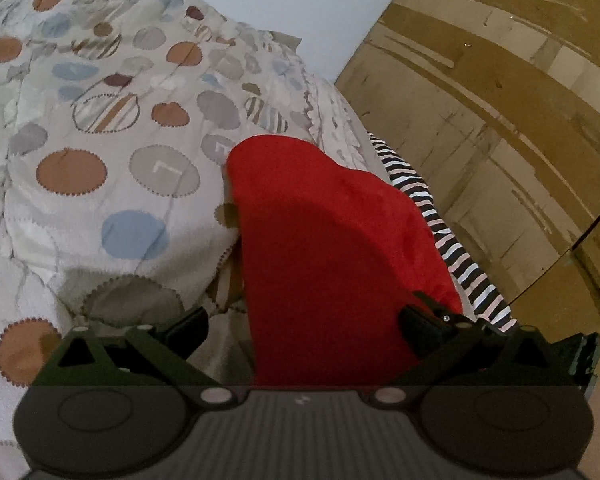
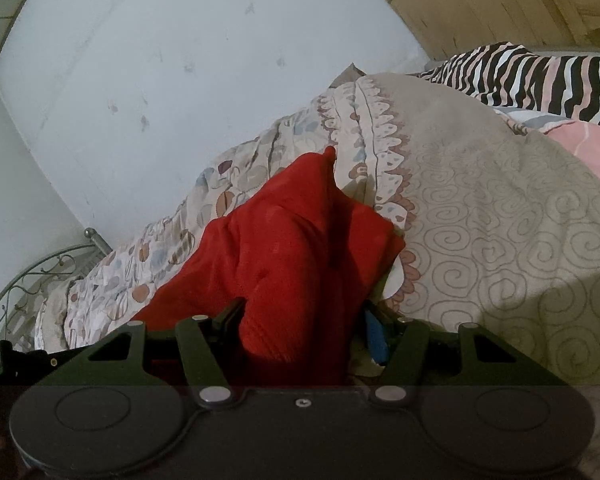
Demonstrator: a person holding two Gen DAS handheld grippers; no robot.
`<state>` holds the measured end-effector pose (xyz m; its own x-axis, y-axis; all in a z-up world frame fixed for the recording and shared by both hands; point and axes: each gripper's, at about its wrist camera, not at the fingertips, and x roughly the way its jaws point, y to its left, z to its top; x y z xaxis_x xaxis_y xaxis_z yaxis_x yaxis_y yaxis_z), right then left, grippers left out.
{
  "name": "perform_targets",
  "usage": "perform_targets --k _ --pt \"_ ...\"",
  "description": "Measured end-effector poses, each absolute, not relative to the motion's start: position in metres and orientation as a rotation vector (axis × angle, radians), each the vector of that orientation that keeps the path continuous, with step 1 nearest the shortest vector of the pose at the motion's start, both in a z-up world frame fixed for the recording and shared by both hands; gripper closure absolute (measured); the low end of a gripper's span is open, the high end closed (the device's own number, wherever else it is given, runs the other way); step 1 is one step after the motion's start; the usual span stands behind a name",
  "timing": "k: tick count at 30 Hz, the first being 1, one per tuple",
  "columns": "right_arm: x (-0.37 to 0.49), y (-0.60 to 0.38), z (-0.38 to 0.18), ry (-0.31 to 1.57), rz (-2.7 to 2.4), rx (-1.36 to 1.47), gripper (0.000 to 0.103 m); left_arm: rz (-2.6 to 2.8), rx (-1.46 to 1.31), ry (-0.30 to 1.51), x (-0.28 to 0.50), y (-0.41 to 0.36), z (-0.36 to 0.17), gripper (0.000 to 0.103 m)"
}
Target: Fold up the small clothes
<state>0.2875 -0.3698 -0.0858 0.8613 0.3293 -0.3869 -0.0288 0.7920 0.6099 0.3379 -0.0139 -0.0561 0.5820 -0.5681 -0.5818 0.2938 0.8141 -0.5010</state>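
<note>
Setting: a bed covered by a quilt (image 1: 100, 152) printed with brown, grey and blue discs; a pale wall (image 2: 160, 80) behind it and a wooden panel (image 1: 500, 100) to the side.
Red cloth (image 1: 324, 248): the small garment being folded; it lies bunched on the quilt and rises into both grippers, its free end pointing toward the wall.
Left gripper (image 1: 304, 324): jaws stand wide; the red cloth fills much of the gap and lies against the right-hand finger (image 1: 420, 328), while the other finger stands clear of it. Whether the pads press on the cloth cannot be told.
Right gripper (image 2: 304, 324): jaws at a middling width, with a thick fold of red cloth (image 2: 296, 264) packed between them; the left-hand finger (image 2: 230, 316) touches the cloth, and the blue pad (image 2: 376, 340) on the other side sits just beside it. The cloth hangs from this grip in a ridge.
Striped cloth (image 1: 452, 248): black, white and pink stripes, lying along the bed edge just beside the red cloth, between it and the wooden panel.
Spiral sheet (image 2: 500, 240): beige fabric with a swirl pattern and a scalloped border, touching the red cloth on its right in the right wrist view.
Bed frame (image 2: 32, 280): curled metal scrollwork at the far left, well apart from the cloth.
</note>
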Motion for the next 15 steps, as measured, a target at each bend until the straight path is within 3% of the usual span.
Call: perform_targets --k 7,15 --pt "0.289 -0.371 -0.086 0.513 0.206 0.640 0.041 -0.525 -0.377 0.804 0.339 -0.013 -0.059 0.000" --pt "0.330 -0.393 -0.072 0.608 0.241 0.771 0.026 -0.537 -0.316 0.818 0.338 -0.016 -0.060 0.000"
